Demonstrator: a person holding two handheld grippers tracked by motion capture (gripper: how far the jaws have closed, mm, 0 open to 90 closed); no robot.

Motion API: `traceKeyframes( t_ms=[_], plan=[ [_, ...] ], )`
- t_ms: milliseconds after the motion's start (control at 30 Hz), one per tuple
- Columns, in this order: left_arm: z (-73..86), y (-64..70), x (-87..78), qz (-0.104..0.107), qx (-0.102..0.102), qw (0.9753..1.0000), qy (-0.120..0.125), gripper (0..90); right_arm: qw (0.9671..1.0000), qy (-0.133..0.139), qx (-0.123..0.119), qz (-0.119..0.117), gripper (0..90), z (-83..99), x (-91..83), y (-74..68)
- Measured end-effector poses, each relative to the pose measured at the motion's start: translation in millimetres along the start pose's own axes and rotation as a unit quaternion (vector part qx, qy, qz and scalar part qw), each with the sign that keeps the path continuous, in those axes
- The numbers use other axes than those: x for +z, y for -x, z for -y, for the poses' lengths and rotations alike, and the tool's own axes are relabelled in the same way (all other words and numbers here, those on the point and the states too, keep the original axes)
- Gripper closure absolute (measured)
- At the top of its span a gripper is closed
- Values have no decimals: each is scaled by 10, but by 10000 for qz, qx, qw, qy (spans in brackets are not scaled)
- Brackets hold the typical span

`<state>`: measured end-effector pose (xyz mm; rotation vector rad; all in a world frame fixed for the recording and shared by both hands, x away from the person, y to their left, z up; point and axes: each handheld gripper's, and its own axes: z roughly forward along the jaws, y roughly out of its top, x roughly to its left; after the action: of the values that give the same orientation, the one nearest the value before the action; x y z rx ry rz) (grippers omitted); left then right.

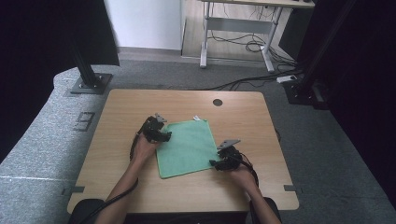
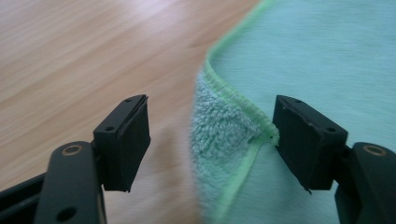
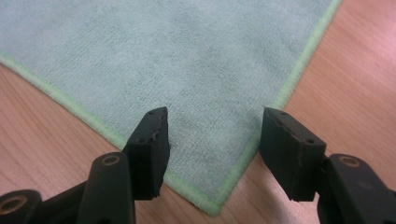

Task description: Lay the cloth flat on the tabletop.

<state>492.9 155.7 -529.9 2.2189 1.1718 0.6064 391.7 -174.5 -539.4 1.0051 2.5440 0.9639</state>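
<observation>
Green cloth (image 1: pixel 187 147) lies flat mid-table (image 1: pixel 243 116). My left tongs (image 2: pixel 210 135) stand apart around its raised far-left corner, my right tongs (image 3: pixel 212 140) apart over its near-right corner, positioned for gripping.

A light wood-grain desk (image 1: pixel 121 116) with rounded corners stands on grey carpet, with a round dark cable hole (image 1: pixel 217 102) near the middle of its far edge. A green cloth (image 1: pixel 187 147) lies flat on it, a little skewed to the desk's edges, with a brighter green stitched hem and a small white tag (image 1: pixel 197 118) at its far corner. In the left gripper view one corner of the cloth is turned over, showing its fluffier underside
</observation>
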Motion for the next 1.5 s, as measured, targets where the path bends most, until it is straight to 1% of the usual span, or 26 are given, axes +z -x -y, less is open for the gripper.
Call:
traceKeyframes(
  t_ms=[100, 133, 167, 267, 300, 367, 433, 533, 600, 700, 800, 867, 933, 1067, 1100, 1167, 1200, 1233, 1267, 1300, 1333, 1367, 1400, 1433, 1467, 1500],
  plan=[
    [1, -176, -69, -203, -252, 9995, 18, 296, 10000, -10, 6, 24, 412, 25, -24, 28],
    [1, -176, -69, -203, -252, 9995, 18, 296, 10000, -10, 6, 24, 412, 25, -24, 28],
    [8, -289, -136, -322, -345, 9989, 1, 300, 10000, -17, 52, 43, 411, 39, -38, 51],
    [20, -365, -211, -256, -379, 9989, 95, 290, 9998, -79, 96, 121, 398, 39, -61, 71],
    [38, -392, -278, 23, -427, 9987, 294, 283, 9998, -78, 103, 177, 395, 37, -74, 69],
    [61, -366, -296, 186, -437, 9980, 424, 268, 9997, -9, 135, 204, 375, 28, -104, 64],
    [86, -316, -256, 291, -366, 9981, 400, 263, 9995, 40, 222, 235, 346, 21, -140, 44],
    [137, -245, -130, 119, -198, 9997, 112, 255, 9991, 96, 285, 302, 321, 36, -185, -5],
    [180, -242, -63, 0, -192, 9998, -52, 257, 9989, 60, 277, 380, 312, 64, -186, -27],
    [218, -264, -49, 41, -290, 9996, -41, 261, 9983, -92, 316, 489, 310, 112, -149, -7],
    [275, -273, -113, -11, -227, 9997, -90, 261, 9975, -100, 465, 527, 301, 129, -129, 66],
    [321, -273, -159, 39, -193, 9997, -122, 258, 9968, -113, 439, 659, 303, 114, -127, 107],
    [372, -265, -203, 81, -202, 9997, -120, 258, 9964, -129, 474, 687, 303, 101, -119, 154],
    [476, -193, -313, 169, -136, 9996, -152, 257, 9949, -157, 543, 839, 303, 66, -100, 260],
    [476, -193, -313, 169, -136, 9996, -152, 257, 9944, -157, 576, 877, 303, 57, -93, 302],
    [554, -86, -420, 246, -16, 9994, -230, 257, 9930, -147, 670, 966, 303, 34, -72, 400],
    [554, -86, -420, 246, -16, 9994, -230, 257, 9920, -138, 732, 1022, 304, 18, -57, 455],
    [610, 25, -507, 339, 137, 9989, -304, 258, 9910, -132, 799, 1069, 303, -2, -39, 514],
    [610, 25, -507, 339, 137, 9989, -304, 258, 9910, -132, 799, 1069, 303, -2, -39, 514],
    [660, 162, -593, 587, 281, 9973, -352, 257, 9879, -137, 967, 1202, 303, -52, 3, 632],
    [660, 162, -593, 587, 281, 9973, -352, 252, 9864, -139, 1032, 1272, 301, -80, 24, 685],
    [662, 251, -671, 1129, 427, 9924, -228, 228, 9846, -146, 1067, 1375, 288, -109, 40, 719],
    [631, 258, -699, 1239, 374, 9916, -77, 227, 9835, -155, 1072, 1452, 273, -138, 43, 724],
    [581, 236, -712, 1226, 351, 9918, 17, 239, 9836, -90, 1064, 1451, 257, -162, 35, 697],
    [581, 236, -712, 1226, 351, 9918, 17, 246, 9836, -90, 1064, 1451, 257, -162, 35, 697],
    [458, 161, -651, 1049, 365, 9938, 53, 248, 9864, 68, 1051, 1264, 222, -190, -16, 555]
  ],
)
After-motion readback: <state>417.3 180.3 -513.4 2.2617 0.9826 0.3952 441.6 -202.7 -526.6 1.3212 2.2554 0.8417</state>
